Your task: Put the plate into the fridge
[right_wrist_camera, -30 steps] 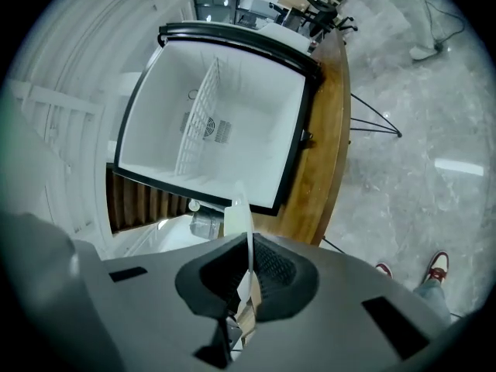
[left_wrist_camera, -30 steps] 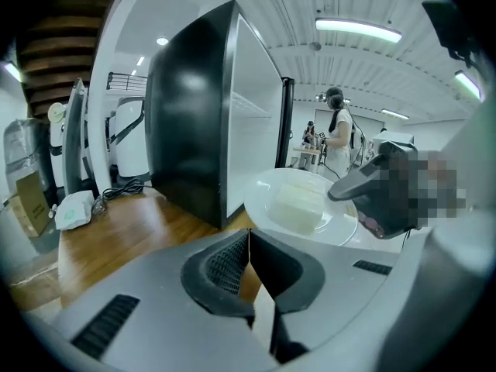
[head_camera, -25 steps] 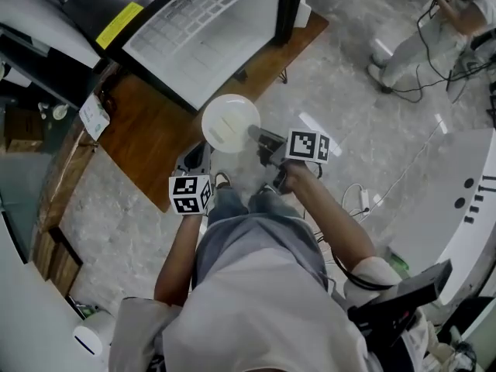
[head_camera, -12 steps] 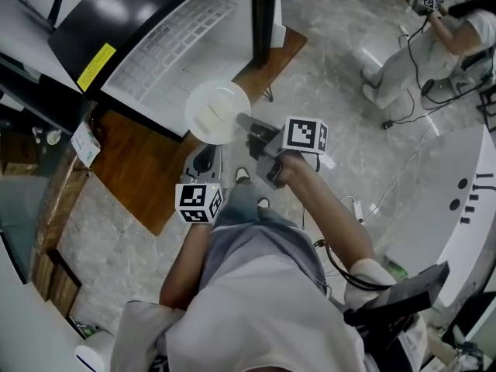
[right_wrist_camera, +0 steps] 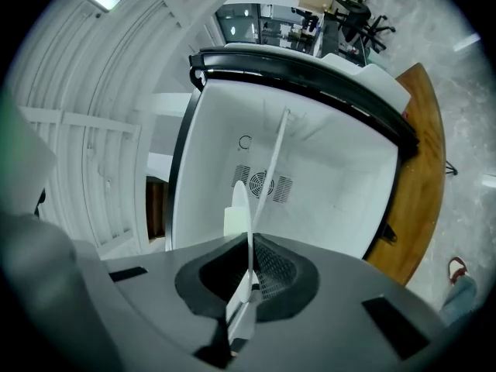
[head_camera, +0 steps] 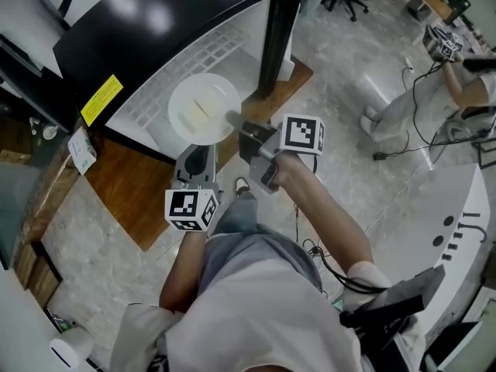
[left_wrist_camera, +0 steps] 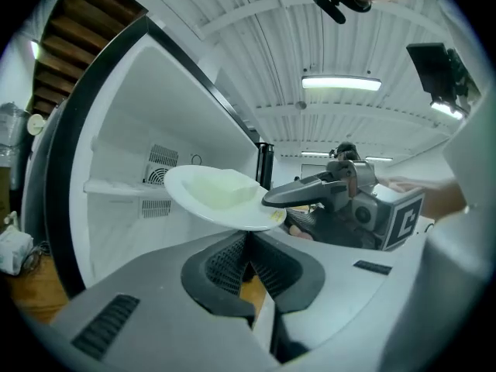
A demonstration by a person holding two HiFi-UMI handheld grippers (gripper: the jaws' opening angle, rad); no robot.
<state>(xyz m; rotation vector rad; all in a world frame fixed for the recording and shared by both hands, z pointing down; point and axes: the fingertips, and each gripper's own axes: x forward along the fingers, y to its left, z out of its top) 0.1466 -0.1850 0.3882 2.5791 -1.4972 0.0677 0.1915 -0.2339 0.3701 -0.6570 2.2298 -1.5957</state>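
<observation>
A round white plate (head_camera: 203, 108) with a pale slab on it hangs level in front of the open fridge (head_camera: 155, 91). My right gripper (head_camera: 231, 119) is shut on the plate's near rim. In the right gripper view the plate (right_wrist_camera: 246, 223) stands edge-on between the pads, with the fridge's white back wall and fan vents (right_wrist_camera: 262, 183) behind it. In the left gripper view the plate (left_wrist_camera: 221, 196) floats just above the left gripper (left_wrist_camera: 248, 237), and the right gripper (left_wrist_camera: 271, 200) pinches its rim. My left gripper (head_camera: 195, 155) sits under the plate's near edge, jaws together and empty.
The fridge's black door frame (head_camera: 279, 22) stands upright just right of the opening. A wooden platform (head_camera: 132, 184) lies under the fridge. A white shelf (left_wrist_camera: 116, 186) crosses the fridge interior. A person (head_camera: 418, 107) stands at the far right, near a white counter (head_camera: 465, 215).
Both grippers have risen and moved toward the fridge, carrying the plate from over the wooden platform to in front of the open white interior. The grip on the plate is unchanged.
</observation>
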